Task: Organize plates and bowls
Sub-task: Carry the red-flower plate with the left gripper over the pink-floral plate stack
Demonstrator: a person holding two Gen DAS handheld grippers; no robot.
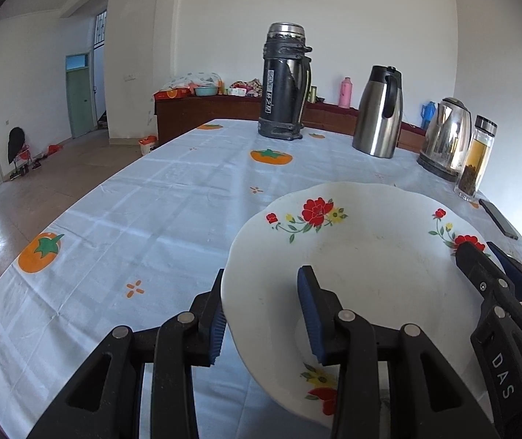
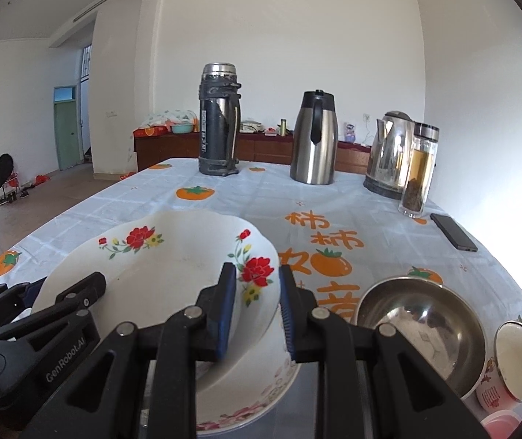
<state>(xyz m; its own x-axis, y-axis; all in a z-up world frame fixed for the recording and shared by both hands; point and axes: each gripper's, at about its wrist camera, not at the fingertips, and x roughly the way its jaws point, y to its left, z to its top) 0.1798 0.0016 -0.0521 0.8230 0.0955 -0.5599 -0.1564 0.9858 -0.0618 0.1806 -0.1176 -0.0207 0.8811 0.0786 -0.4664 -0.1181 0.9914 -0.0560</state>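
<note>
A white plate with red flowers [image 1: 363, 252] [image 2: 173, 259] is held tilted above the table by both grippers. My left gripper [image 1: 261, 314] straddles its left rim, jaws partly open, one finger under and one over. My right gripper [image 2: 257, 307] straddles the right rim the same way; it also shows in the left wrist view [image 1: 487, 267]. The left gripper shows in the right wrist view [image 2: 59, 300]. Under the plate lies another flowered plate [image 2: 261, 395]. A steel bowl [image 2: 421, 329] and a white enamel cup [image 2: 517, 362] stand to the right.
At the table's far end stand a black thermos [image 1: 284, 84], a steel jug [image 1: 379, 111], an electric kettle [image 1: 443, 139] and a glass tea bottle [image 1: 476, 157]. A phone [image 2: 453, 232] lies near the right edge. The cloth-covered table [image 1: 151, 212] drops off at left.
</note>
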